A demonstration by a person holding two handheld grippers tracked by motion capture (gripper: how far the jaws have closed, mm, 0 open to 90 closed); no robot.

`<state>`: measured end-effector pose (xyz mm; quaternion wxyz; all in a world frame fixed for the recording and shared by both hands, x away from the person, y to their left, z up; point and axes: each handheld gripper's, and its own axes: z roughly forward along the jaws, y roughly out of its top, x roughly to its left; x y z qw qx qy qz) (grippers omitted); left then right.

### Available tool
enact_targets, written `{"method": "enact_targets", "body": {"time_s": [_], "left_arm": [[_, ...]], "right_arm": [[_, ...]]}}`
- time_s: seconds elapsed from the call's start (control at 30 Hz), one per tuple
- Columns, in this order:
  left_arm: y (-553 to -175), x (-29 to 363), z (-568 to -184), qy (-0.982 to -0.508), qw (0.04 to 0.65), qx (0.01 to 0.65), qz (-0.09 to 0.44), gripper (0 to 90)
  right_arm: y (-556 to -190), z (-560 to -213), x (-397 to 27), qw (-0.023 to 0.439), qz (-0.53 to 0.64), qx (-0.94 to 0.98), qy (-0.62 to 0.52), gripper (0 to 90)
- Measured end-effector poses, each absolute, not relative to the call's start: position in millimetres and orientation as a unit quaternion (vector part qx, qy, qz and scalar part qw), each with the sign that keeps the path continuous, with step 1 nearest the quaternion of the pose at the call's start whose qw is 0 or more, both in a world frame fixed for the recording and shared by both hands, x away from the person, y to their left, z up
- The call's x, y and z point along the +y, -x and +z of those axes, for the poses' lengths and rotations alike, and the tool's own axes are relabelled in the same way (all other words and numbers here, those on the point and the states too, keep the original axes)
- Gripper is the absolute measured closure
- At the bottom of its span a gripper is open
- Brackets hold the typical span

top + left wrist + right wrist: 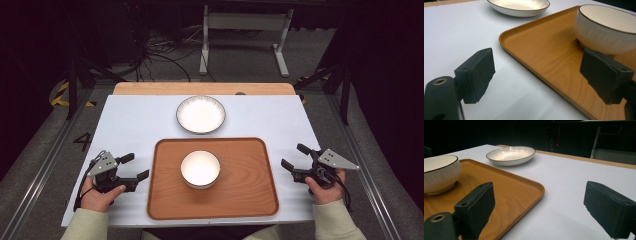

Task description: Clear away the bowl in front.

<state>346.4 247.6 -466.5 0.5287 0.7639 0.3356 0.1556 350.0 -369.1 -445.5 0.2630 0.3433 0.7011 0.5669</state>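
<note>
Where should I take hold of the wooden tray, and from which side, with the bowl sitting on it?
Probably the short side rims. The wooden tray has a low raised lip all round, thin enough for open jaws. Left gripper and right gripper each face one short edge, so come in level from both sides and clamp the lip mid-edge, keeping the centred bowl balanced.

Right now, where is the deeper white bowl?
In the high view the bowl stands in the middle of the wooden tray, between the two grippers, with the shallow plate beyond it.
</note>
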Motion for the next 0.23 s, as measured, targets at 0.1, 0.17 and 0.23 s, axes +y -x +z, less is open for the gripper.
{"method": "enact_targets", "body": {"time_s": [0.1, 0.17, 0.23], "left_arm": [[-346.2, 246.8, -466.5, -0.764, 0.528, 0.335, 0.157, 13.8], [-346.1, 246.8, -466.3, -0.763, 0.529, 0.337, 0.157, 13.8], [-346.4, 247.3, -466.2, -0.762, 0.528, 0.338, 0.159, 13.5]], "right_arm": [[-350.1, -445.6, -369.2, 0.263, 0.567, 0.701, -0.343, 10.6], [-350.0, -445.4, -369.1, 0.264, 0.567, 0.701, -0.342, 10.6], [-349.9, -445.3, -368.7, 0.263, 0.568, 0.701, -0.341, 10.5]]}}
